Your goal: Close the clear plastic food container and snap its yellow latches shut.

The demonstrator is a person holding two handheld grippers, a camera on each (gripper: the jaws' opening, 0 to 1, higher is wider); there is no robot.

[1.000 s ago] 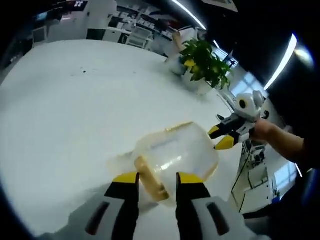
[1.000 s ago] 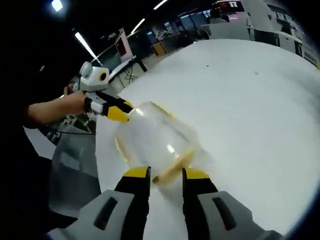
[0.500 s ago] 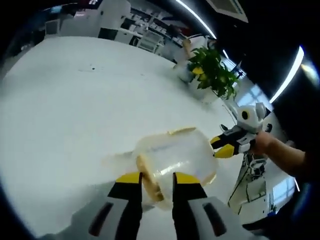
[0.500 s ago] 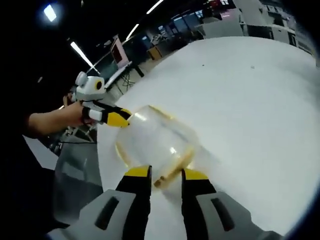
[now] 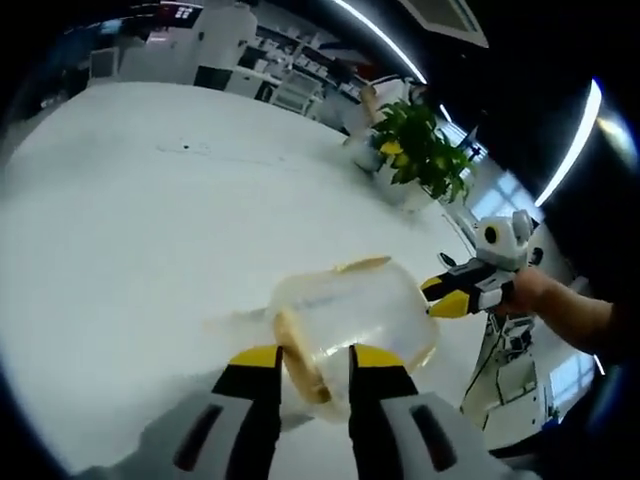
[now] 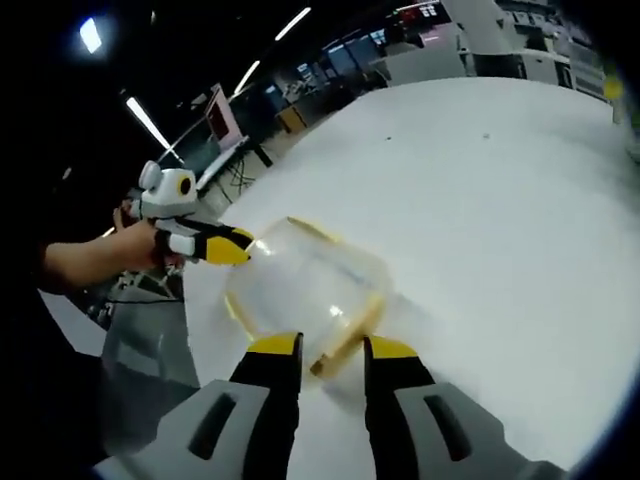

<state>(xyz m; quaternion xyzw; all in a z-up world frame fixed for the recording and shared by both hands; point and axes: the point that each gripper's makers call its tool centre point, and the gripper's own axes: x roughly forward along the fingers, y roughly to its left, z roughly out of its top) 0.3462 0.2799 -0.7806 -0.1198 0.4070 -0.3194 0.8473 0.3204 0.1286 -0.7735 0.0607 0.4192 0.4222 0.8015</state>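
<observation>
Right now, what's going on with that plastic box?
Left gripper and right gripper open, each at a yellow latch. Container on the white table. Nothing in the way.

You had one clear plastic food container (image 5: 358, 315) on one white table (image 5: 130, 230), with three yellow latches visible on it in the right gripper view. You held two grippers: the left gripper (image 5: 313, 362) and the right gripper (image 6: 331, 348). One potted plant (image 5: 418, 150) stood at the table's edge.

Left gripper (image 5: 312, 358) and right gripper (image 6: 333, 347), grey-white bodies, black fingers (image 5: 257, 385), yellow tips
</observation>
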